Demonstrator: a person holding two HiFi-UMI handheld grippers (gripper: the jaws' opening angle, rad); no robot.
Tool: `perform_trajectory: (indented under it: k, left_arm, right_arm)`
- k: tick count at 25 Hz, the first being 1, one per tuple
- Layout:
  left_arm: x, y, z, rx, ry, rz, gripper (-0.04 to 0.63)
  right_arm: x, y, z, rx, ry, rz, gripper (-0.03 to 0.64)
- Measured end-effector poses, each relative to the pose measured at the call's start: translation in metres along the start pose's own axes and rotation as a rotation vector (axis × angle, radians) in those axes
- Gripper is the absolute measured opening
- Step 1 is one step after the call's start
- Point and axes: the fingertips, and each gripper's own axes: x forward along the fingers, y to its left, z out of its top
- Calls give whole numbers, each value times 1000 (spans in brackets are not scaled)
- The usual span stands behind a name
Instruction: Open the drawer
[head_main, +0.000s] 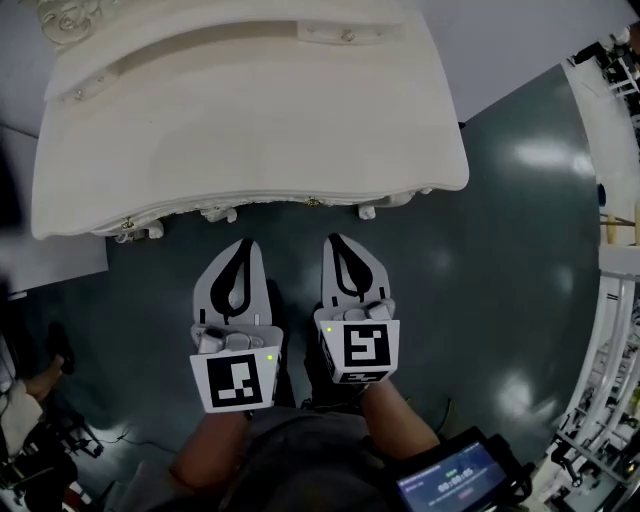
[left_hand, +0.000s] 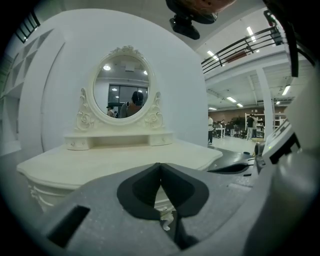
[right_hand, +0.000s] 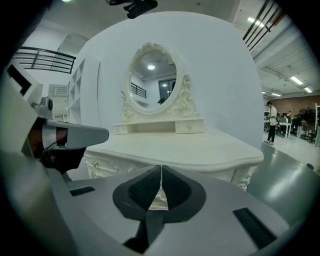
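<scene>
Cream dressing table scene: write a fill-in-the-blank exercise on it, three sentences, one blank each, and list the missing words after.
1. The ornate-framed mirror at the back of the cream-white carved dressing table is ____ in shape.
2. The grey left gripper and the grey right gripper are short of the table, and both have their jaws ____, with nothing held.
3. The table's front drawer is still ____.

Missing words: oval; shut; closed

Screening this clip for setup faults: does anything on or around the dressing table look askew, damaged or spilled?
Nothing stands out. The dressing table stands intact, its oval mirror is upright and uncracked, and the drawer fronts look shut. The left hand-held gripper and right hand-held gripper sit before it, jaws together, empty.
</scene>
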Motion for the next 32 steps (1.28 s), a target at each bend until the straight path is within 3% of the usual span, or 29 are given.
perform_trajectory:
  k: [7, 17, 18, 20, 21, 32]
  left_arm:
    - [14, 2, -30, -10, 19, -8, 14]
    - [31, 6, -49, -39, 45, -30, 14]
    - [33, 5, -52, -42, 50, -34, 14]
    - [37, 2, -57, -49, 62, -43, 14]
    - [39, 1, -59, -51, 68, -46, 14]
    - [53, 18, -77, -59, 97, -32, 14]
  right_arm:
    - [20, -6, -35, 17, 33, -19, 15]
    - [43, -5, -46, 32, 29, -27, 18]
    - [45, -6, -47, 34, 29, -26, 23]
    - [50, -8, -50, 34, 38, -20, 138]
    - [53, -8, -52, 35, 40, -15, 152]
    - [79, -21, -67, 15, 75, -36, 160]
